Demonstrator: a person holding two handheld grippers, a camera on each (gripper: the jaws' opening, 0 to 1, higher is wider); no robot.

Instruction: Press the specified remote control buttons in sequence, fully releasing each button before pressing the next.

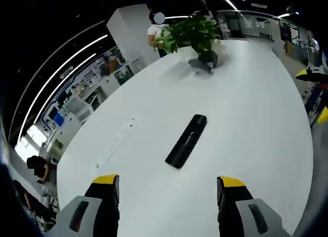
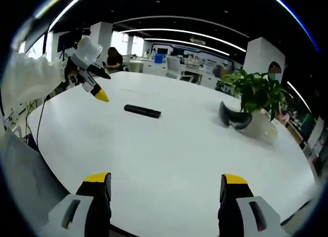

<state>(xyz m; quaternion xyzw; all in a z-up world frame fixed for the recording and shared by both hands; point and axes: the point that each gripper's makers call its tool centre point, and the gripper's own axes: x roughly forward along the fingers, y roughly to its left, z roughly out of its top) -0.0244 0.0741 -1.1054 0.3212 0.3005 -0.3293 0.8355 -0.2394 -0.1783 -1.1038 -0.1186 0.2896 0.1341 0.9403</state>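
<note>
A: Left gripper view, nearest first. The left gripper (image 1: 167, 188) has its yellow-tipped jaws standing wide apart, nothing between them, above the white table (image 1: 256, 124).

B: And the remote?

A: The black remote control (image 1: 186, 140) lies flat on the table just beyond the jaw tips, between their lines, long axis running diagonally away. Not touched by either jaw. Buttons too dark to make out; no brand or lettering readable on it.

B: Farther on?

A: A flush strip of sockets (image 1: 114, 144) set into the tabletop to the left of the remote. At the far edge, a dark headset-like object (image 1: 204, 61) beside a potted plant (image 1: 192, 33). A person (image 1: 155, 31) stands behind the plant.

B: Right gripper view?

A: The right gripper (image 2: 166, 188) is likewise spread wide and empty, over bare table (image 2: 169, 144). The remote control (image 2: 142, 111) lies well ahead, toward the far left. The left gripper (image 2: 95, 88) comes in from the left, held by a white-sleeved arm (image 2: 28, 80), yellow tip near the remote but apart from it. The dark object (image 2: 236, 118) and the plant (image 2: 259, 96) sit to the right. A seated person (image 2: 114, 58) shows at the back. No signage in the room is readable.
</note>
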